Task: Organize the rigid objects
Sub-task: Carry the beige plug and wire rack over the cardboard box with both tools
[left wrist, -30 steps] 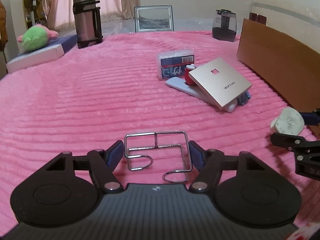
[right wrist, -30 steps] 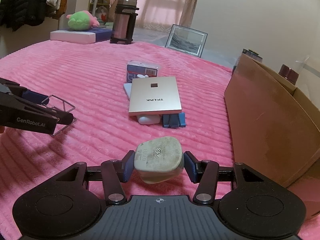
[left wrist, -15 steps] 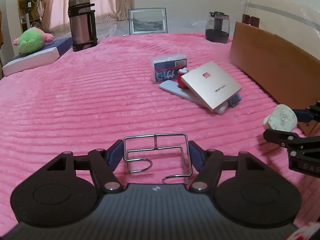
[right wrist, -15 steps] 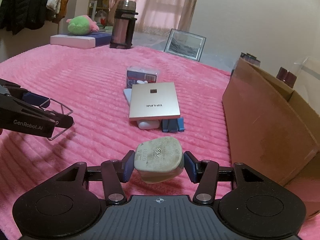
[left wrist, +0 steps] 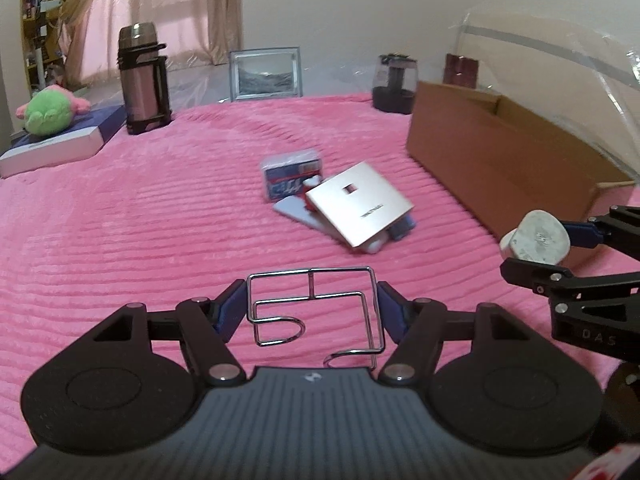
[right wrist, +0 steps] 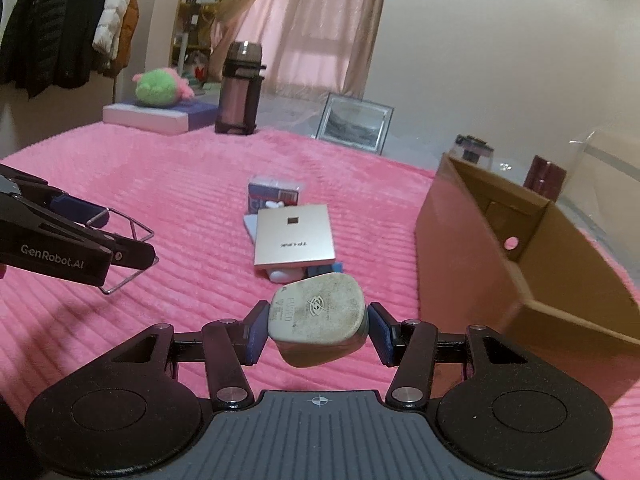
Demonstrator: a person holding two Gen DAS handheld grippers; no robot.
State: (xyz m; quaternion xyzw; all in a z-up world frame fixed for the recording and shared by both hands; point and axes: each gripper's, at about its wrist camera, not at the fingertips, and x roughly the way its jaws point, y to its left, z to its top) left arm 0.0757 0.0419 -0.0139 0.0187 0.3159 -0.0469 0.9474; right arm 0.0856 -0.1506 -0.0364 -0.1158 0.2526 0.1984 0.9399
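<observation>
My left gripper (left wrist: 312,306) is shut on a chrome wire rack (left wrist: 320,304) and holds it above the pink blanket; it also shows in the right wrist view (right wrist: 124,248). My right gripper (right wrist: 318,322) is shut on a worn beige three-pin plug (right wrist: 318,314), lifted off the blanket; the plug also shows in the left wrist view (left wrist: 536,242). An open cardboard box (right wrist: 520,248) stands to the right (left wrist: 492,160). A pile with a silver TP-LINK box (right wrist: 294,238), a blue packet (right wrist: 272,194) and small blue and white items lies mid-blanket.
A steel thermos (left wrist: 142,76), a framed picture (left wrist: 264,74), a dark jar (left wrist: 394,86) and a green plush on a flat box (left wrist: 50,114) stand along the far edge. Coats (right wrist: 60,20) hang at the left.
Both grippers have risen with their objects still held. The views now look more down into the cardboard box, and the plug sits higher beside the box wall.
</observation>
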